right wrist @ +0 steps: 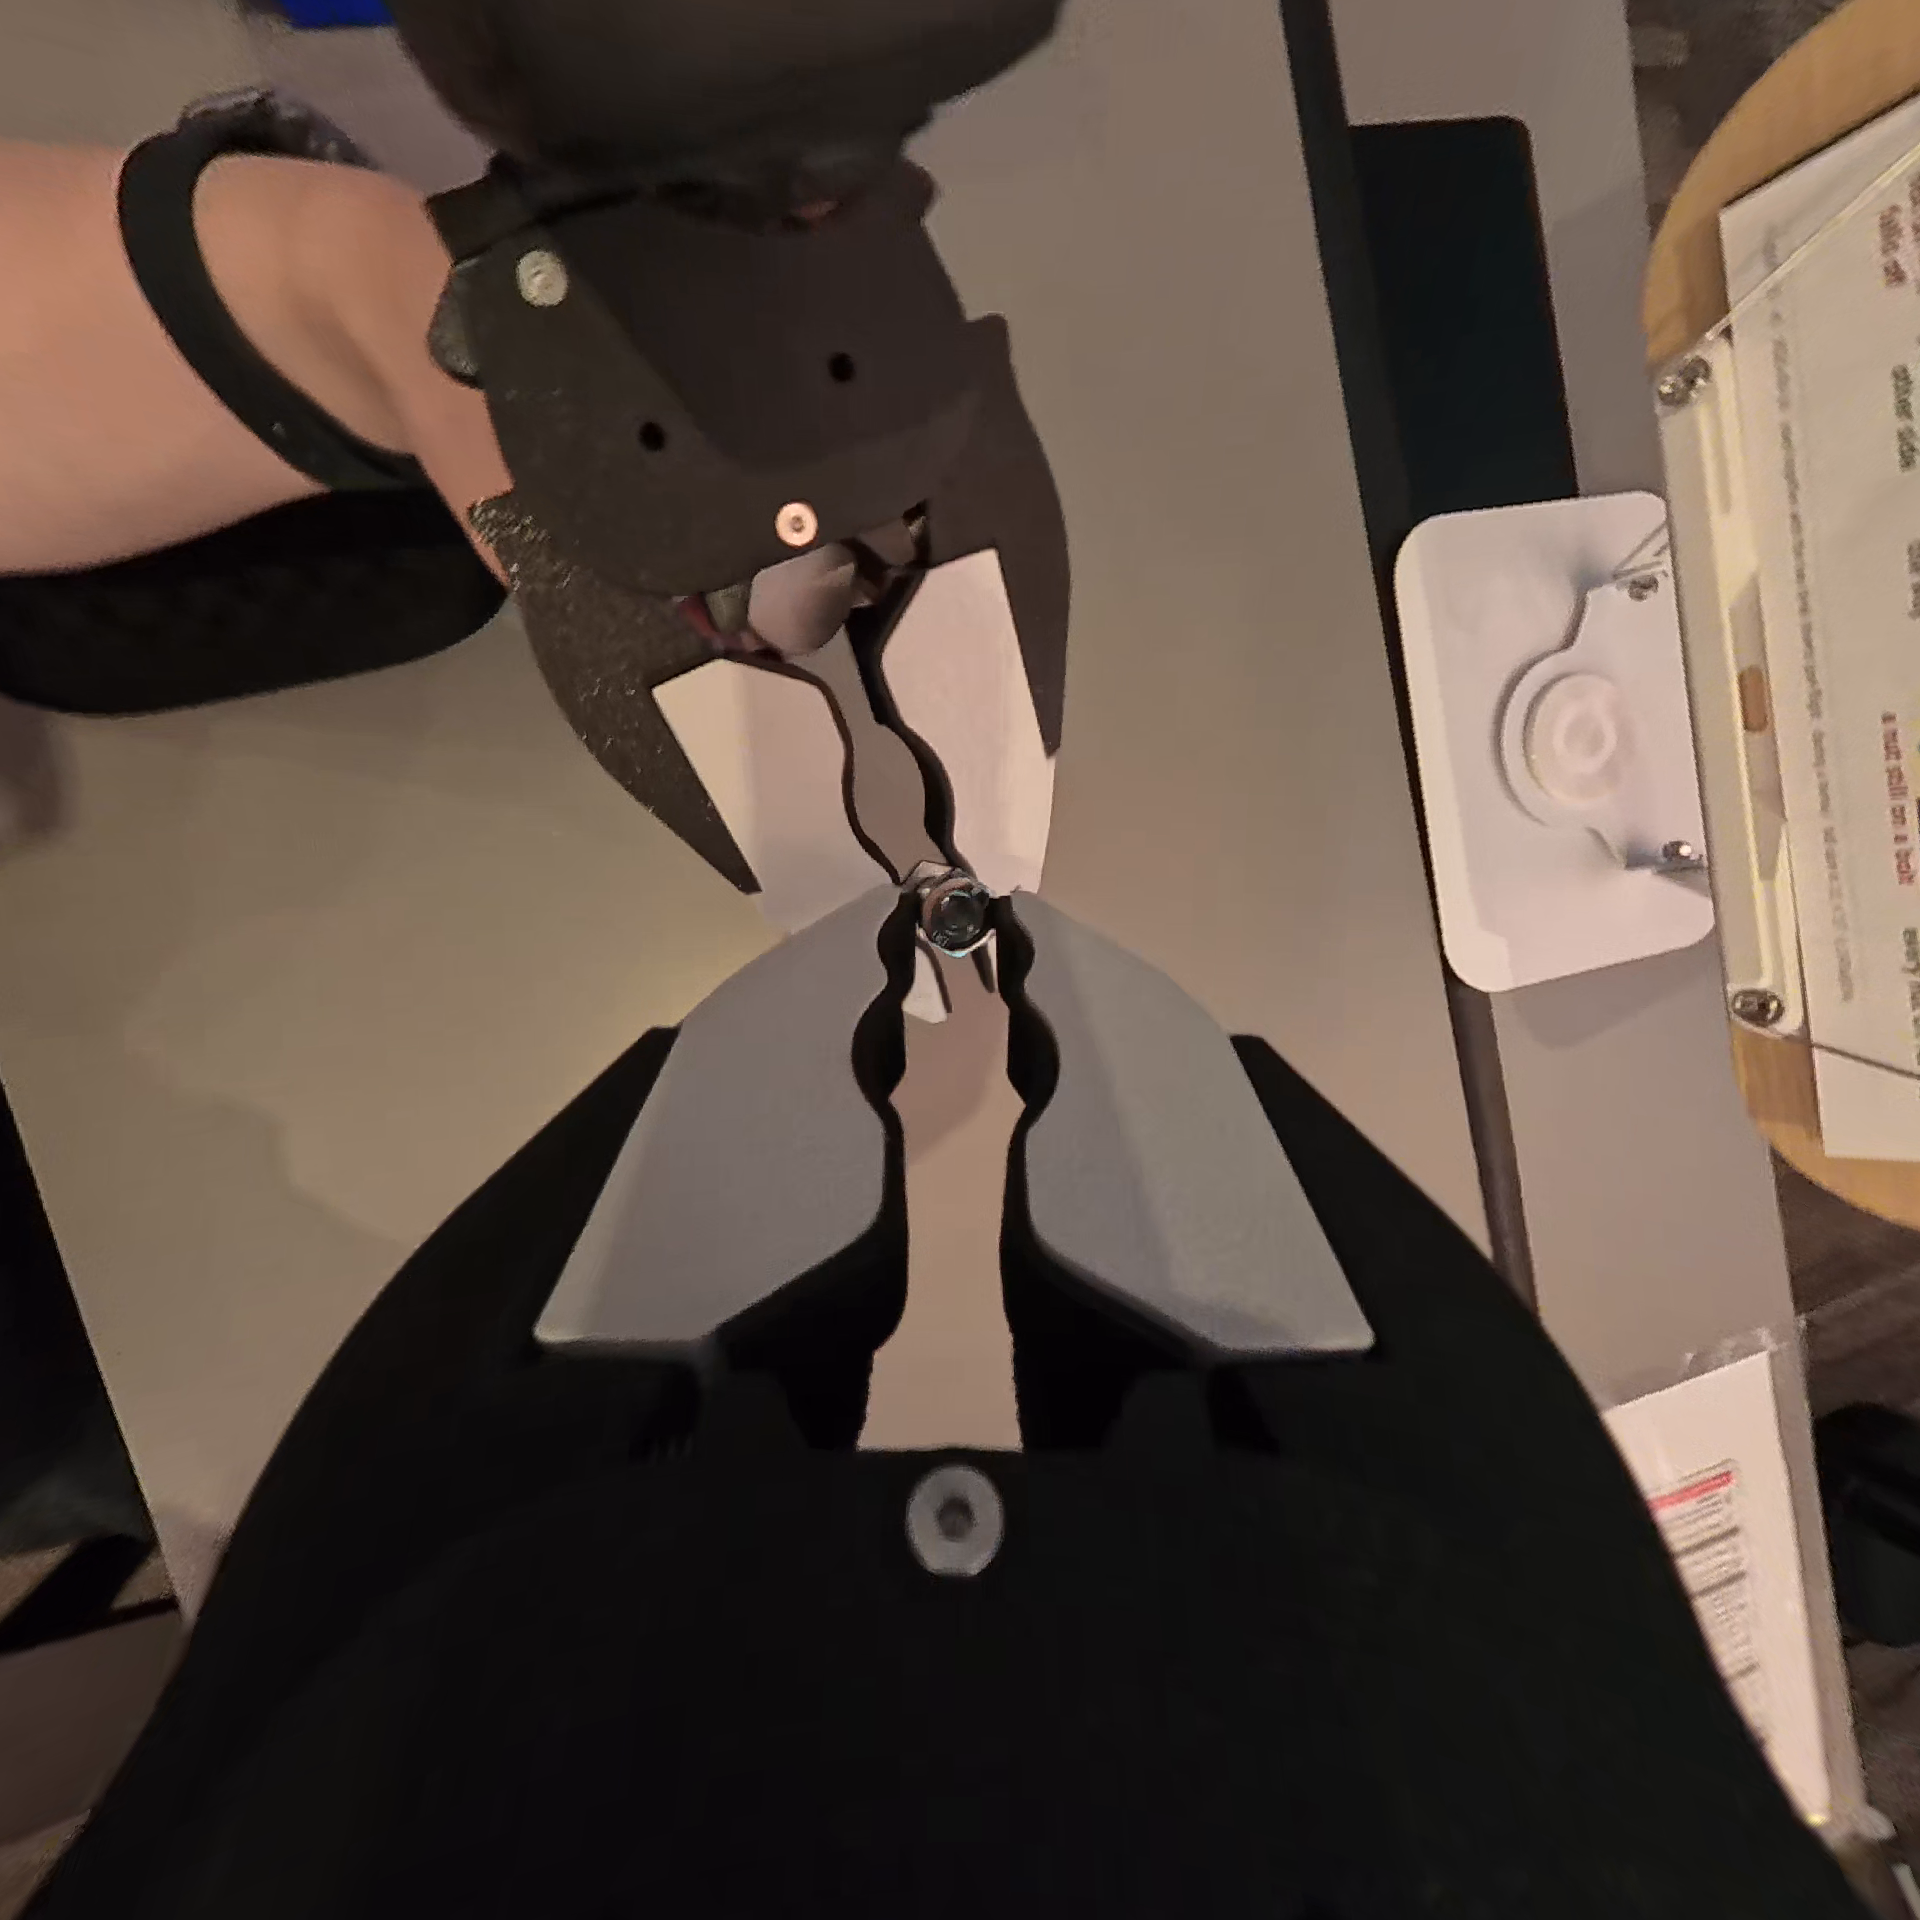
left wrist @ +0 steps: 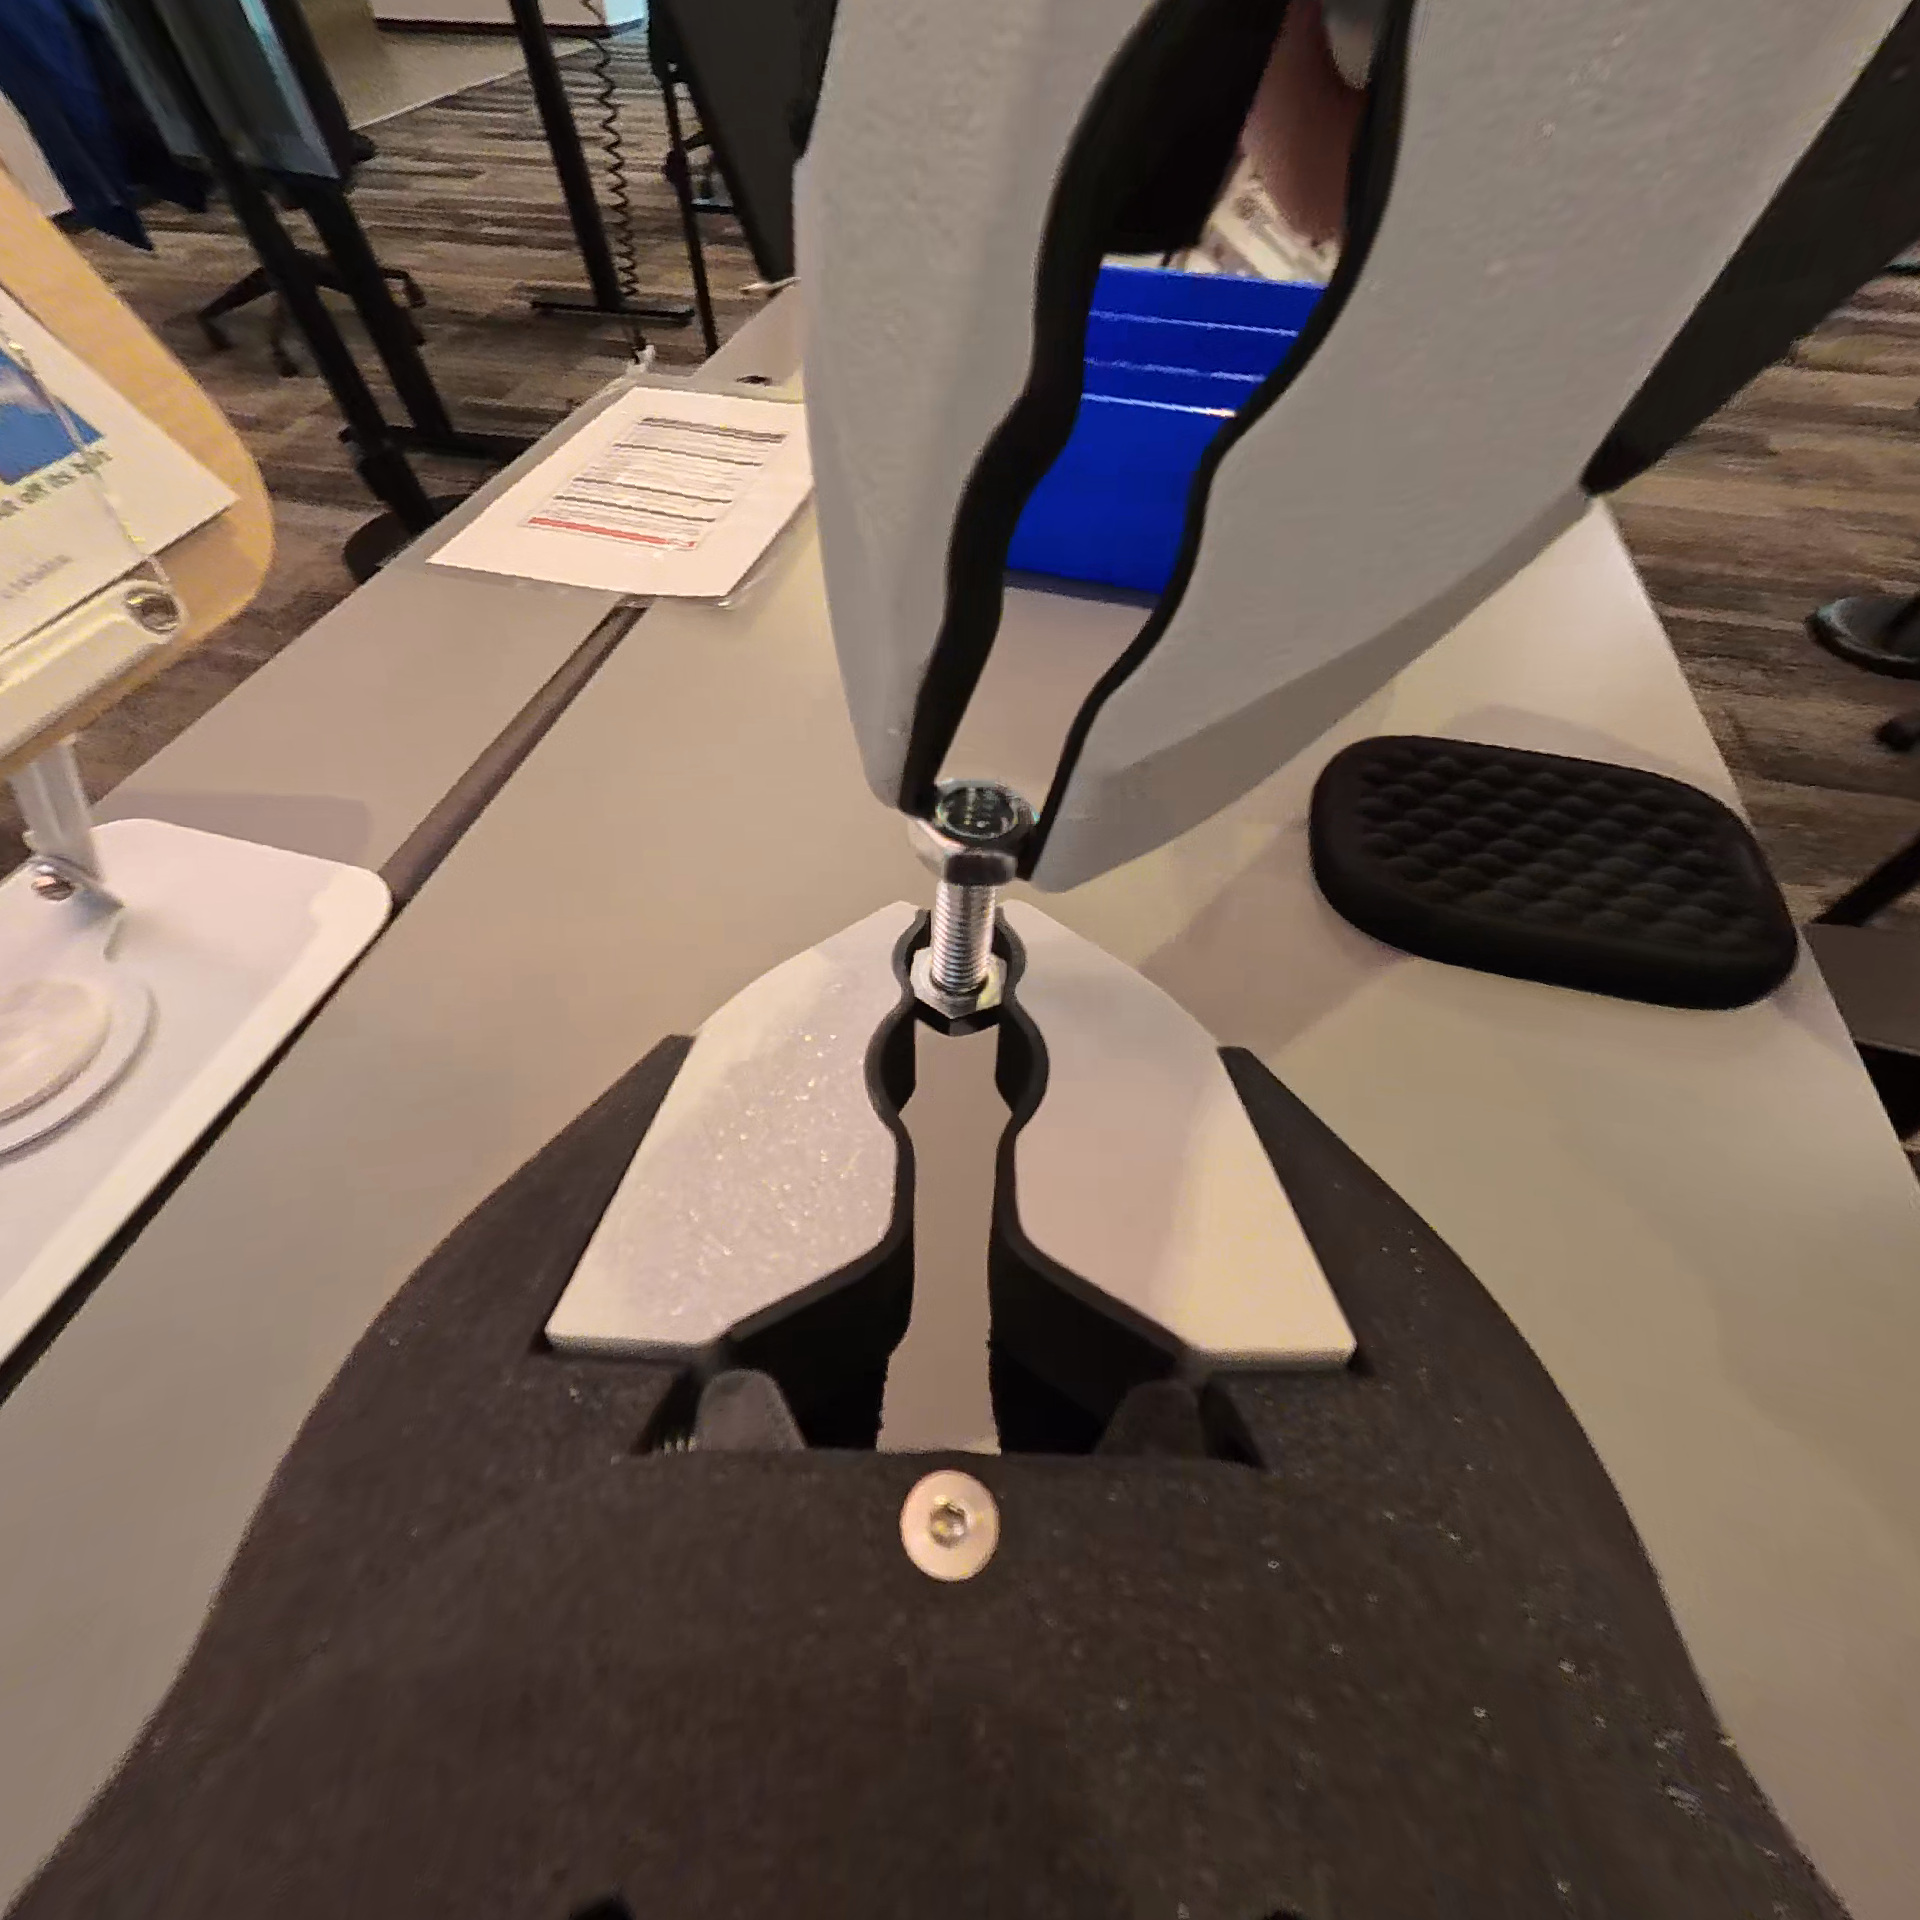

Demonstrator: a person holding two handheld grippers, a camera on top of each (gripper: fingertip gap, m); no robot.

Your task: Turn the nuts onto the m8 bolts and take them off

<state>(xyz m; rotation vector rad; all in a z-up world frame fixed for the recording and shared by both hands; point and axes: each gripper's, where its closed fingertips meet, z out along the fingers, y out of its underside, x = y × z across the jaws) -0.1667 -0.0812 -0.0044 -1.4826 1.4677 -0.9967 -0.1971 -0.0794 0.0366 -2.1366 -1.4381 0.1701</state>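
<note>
My left gripper is shut on the lower hex end of a silver M8 bolt and holds it upright above the grey table. My right gripper comes down from above, shut on a silver nut that sits at the tip of the bolt's thread. In the right wrist view my right gripper grips the nut, seen end-on. The left gripper reaches in from the top of that view, a person's forearm behind it.
A black mesh pad lies on the table to the right. A blue box stands behind the grippers. A printed sheet lies at the far left. A white stand base carrying a round wooden board is at the left. About 5 cm separates my left fingertips from my right.
</note>
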